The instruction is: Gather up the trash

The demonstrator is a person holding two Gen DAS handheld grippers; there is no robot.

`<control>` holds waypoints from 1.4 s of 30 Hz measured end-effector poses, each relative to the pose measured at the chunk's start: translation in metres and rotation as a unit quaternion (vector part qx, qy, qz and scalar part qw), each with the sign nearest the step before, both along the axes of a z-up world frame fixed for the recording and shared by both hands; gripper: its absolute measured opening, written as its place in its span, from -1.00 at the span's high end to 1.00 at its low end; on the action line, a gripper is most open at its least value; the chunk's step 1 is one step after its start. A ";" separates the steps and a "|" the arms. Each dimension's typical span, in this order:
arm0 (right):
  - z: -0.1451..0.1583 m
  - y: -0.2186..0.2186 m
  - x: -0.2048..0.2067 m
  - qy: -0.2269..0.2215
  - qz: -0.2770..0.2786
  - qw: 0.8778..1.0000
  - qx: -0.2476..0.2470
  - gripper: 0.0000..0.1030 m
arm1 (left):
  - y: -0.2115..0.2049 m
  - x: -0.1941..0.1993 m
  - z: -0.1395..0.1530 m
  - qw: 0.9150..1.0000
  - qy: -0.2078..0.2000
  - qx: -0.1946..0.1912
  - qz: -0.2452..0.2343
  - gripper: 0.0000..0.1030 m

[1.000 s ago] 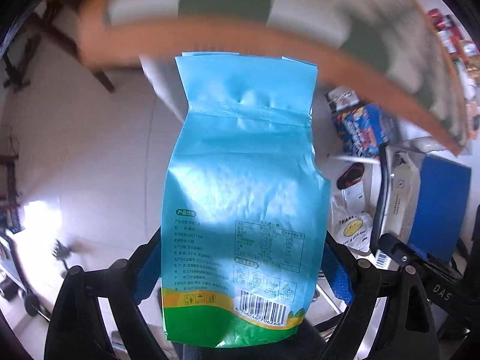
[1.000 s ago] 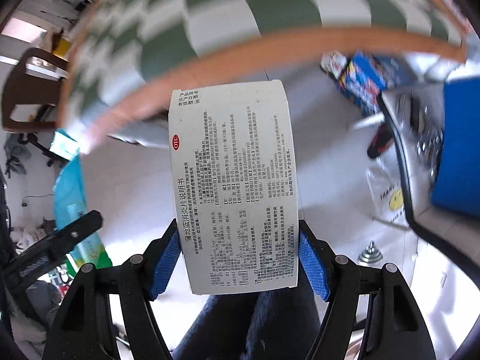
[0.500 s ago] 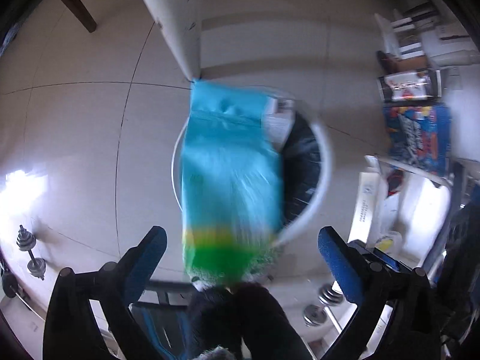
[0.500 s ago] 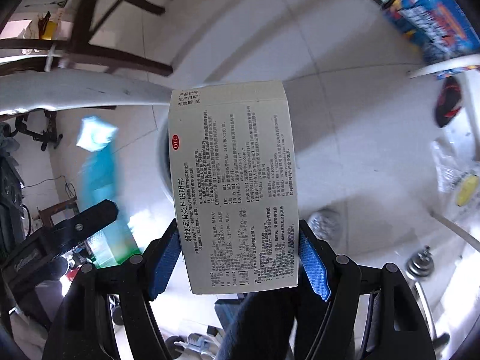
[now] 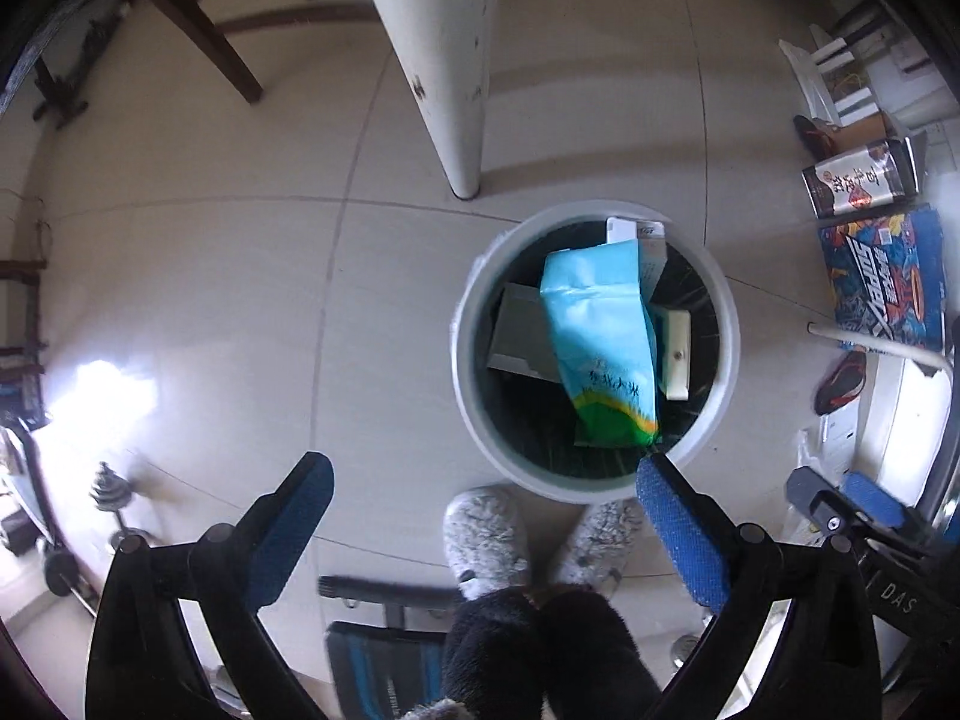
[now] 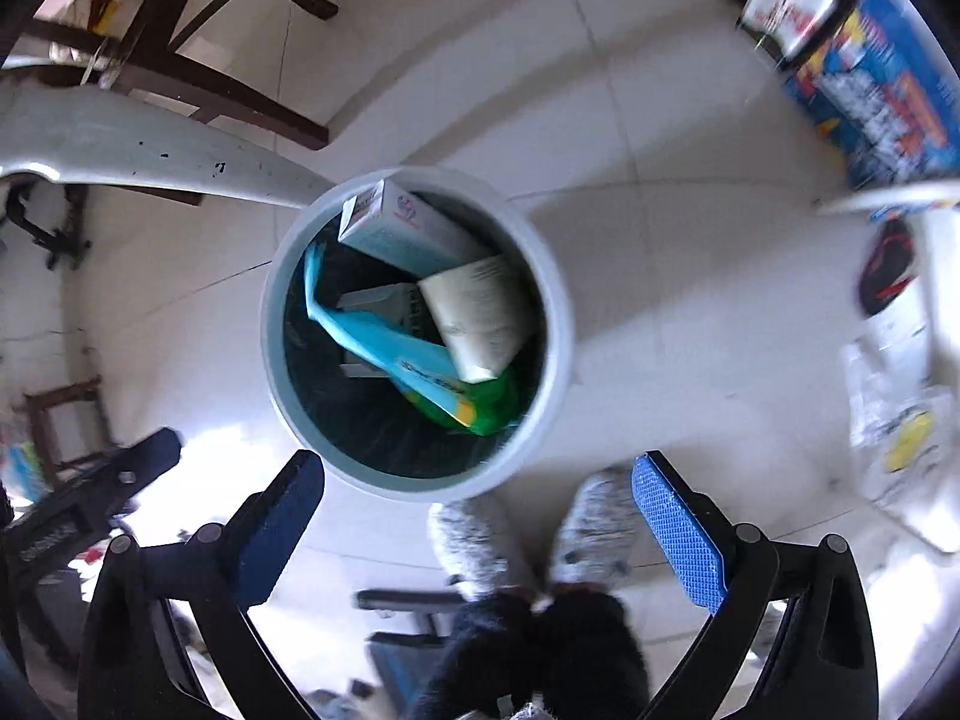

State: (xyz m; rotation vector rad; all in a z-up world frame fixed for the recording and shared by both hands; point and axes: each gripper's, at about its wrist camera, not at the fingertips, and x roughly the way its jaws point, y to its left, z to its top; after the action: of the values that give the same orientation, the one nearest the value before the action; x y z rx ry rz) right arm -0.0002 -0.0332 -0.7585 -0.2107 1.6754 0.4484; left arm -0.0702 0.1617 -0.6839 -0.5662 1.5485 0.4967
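Observation:
A round white trash bin (image 5: 465, 360) with a dark liner stands on the tiled floor below both grippers; it also shows in the right wrist view (image 6: 558, 324). Inside lies a blue-and-green snack bag (image 5: 603, 348), seen too in the right wrist view (image 6: 414, 366). A white printed medicine box (image 6: 483, 315) lies on the bag, with other boxes (image 6: 408, 228) beside it. My left gripper (image 5: 483, 498) is open and empty above the bin's near edge. My right gripper (image 6: 477, 495) is open and empty above the bin's near rim.
A white table leg (image 5: 450, 72) stands just behind the bin. A wooden chair (image 6: 198, 60) is further back. Coloured boxes (image 5: 882, 282) and shoes (image 5: 840, 384) lie at the right. The person's grey slippers (image 5: 486, 540) are by the bin. Dumbbells (image 5: 114, 498) lie left.
Both grippers swung down from the table to over the bin and opened. The blue bag dropped from my left gripper and the white box from my right gripper into the bin.

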 end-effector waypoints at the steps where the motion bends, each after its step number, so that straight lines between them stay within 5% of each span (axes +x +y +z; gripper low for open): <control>1: 0.006 -0.001 0.001 -0.006 0.003 1.000 -0.005 -1.00 | -0.002 -0.001 0.008 1.000 0.000 0.004 -0.003 -1.00; 21: 0.305 -0.045 -0.041 -0.087 0.005 0.996 0.002 -1.00 | -0.066 -0.042 0.260 0.996 -0.065 0.013 -0.062 -1.00; 35: 0.546 -0.093 -0.092 -0.077 0.014 0.991 0.108 -1.00 | -0.079 -0.091 0.446 0.981 -0.175 -0.043 -0.066 -1.00; 42: 0.620 -0.104 -0.114 -0.076 0.031 0.986 0.143 -1.00 | -0.086 -0.116 0.505 0.972 -0.221 -0.056 -0.061 -1.00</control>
State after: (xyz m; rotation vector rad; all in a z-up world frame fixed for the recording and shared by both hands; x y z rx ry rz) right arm -0.1137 -0.1375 -0.1383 -0.0832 1.4406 0.6955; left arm -0.1862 0.0760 -0.1787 -0.6153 1.1786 0.1712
